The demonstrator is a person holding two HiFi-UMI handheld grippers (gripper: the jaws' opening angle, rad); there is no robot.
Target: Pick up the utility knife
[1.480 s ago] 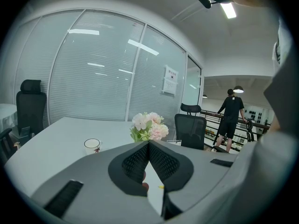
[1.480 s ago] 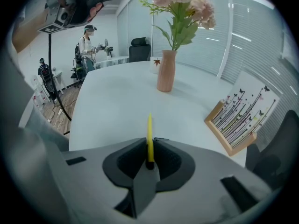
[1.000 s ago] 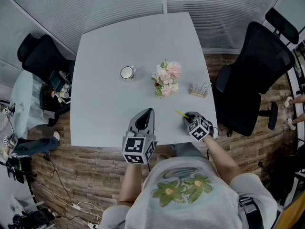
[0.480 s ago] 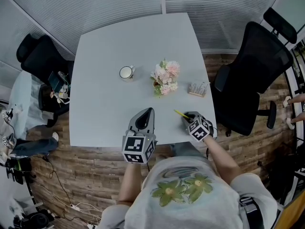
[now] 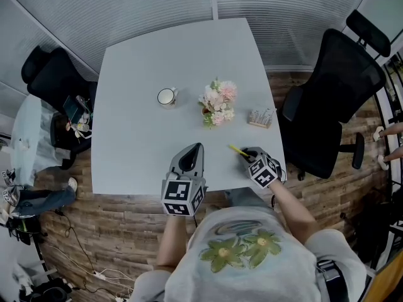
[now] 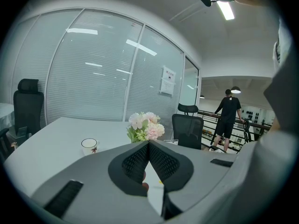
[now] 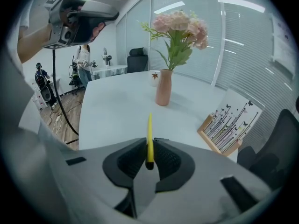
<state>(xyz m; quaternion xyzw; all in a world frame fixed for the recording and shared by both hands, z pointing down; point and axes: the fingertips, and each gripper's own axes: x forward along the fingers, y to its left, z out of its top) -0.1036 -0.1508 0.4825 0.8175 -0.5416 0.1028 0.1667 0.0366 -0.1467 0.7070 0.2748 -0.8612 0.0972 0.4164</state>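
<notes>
Yellow, slim utility knife (image 7: 149,129) sits clamped in right gripper (image 7: 149,146).

Pale grey table (image 5: 145,61) runs out ahead of both tongs; a white mug (image 5: 167,96) stands well ahead of the left gripper (image 5: 196,146), slightly to its left; pink flowers (image 5: 219,102) in a pinkish vase (image 7: 163,87) sit ahead, between the two tongs' lines; a wooden card stand (image 5: 262,117) lies beyond the right gripper (image 5: 247,154), to its right; a black office chair (image 5: 334,99) waits further right, off the table; a second black chair (image 5: 53,74) far left; wood floor (image 5: 119,225) beneath.
</notes>
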